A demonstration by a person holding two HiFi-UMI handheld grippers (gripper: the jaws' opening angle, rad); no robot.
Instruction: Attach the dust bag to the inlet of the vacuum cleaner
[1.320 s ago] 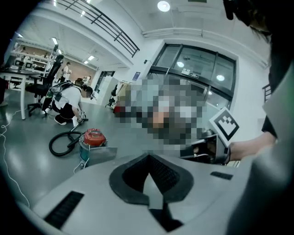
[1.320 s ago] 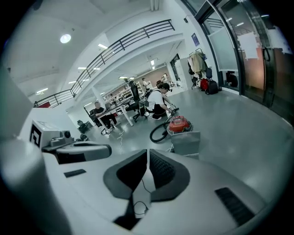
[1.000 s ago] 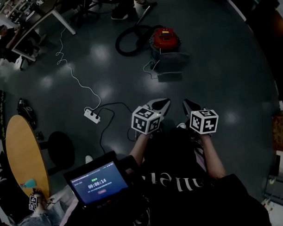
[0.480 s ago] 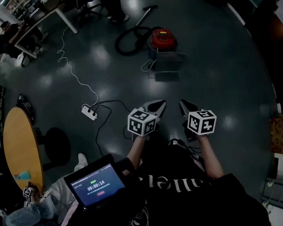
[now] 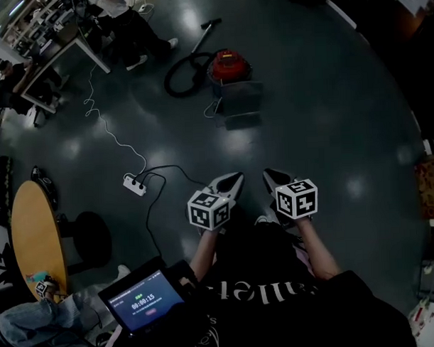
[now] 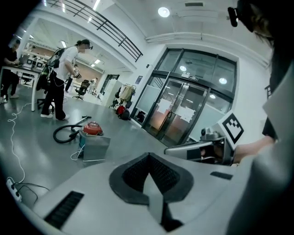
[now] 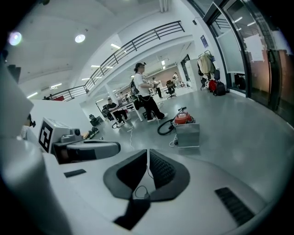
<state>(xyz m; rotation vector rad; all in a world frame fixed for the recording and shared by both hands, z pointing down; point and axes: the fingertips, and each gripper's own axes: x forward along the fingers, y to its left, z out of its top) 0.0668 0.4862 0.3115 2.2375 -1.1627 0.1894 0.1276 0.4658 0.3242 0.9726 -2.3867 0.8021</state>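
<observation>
Both tongs are closed, with nothing between them. The left gripper and the right gripper, each a grey two-jaw tool with a black-and-white marker cube, are held side by side above the dark glossy floor. They are near each other but apart. In each gripper's own view the black ribbed pads meet at their tips and hold nothing.

In the head view the task's things lie well apart from both grippers, on the floor at about 12 o'clock from them. The round red vacuum cleaner is the farther one. The flat grey rectangular dust bag stands upright just beside it at its 6 o'clock, on the side facing the grippers. Whether bag and vacuum touch cannot be told. A black looped hose lies at the vacuum's 9 o'clock.

In the left gripper view the vacuum and bag sit at about 10 o'clock from the closed tips. In the right gripper view they sit at about 1 o'clock.

A white power strip with a thin white cable lies on the floor at the left gripper's 9 o'clock. A round wooden table is at about 8 o'clock.
</observation>
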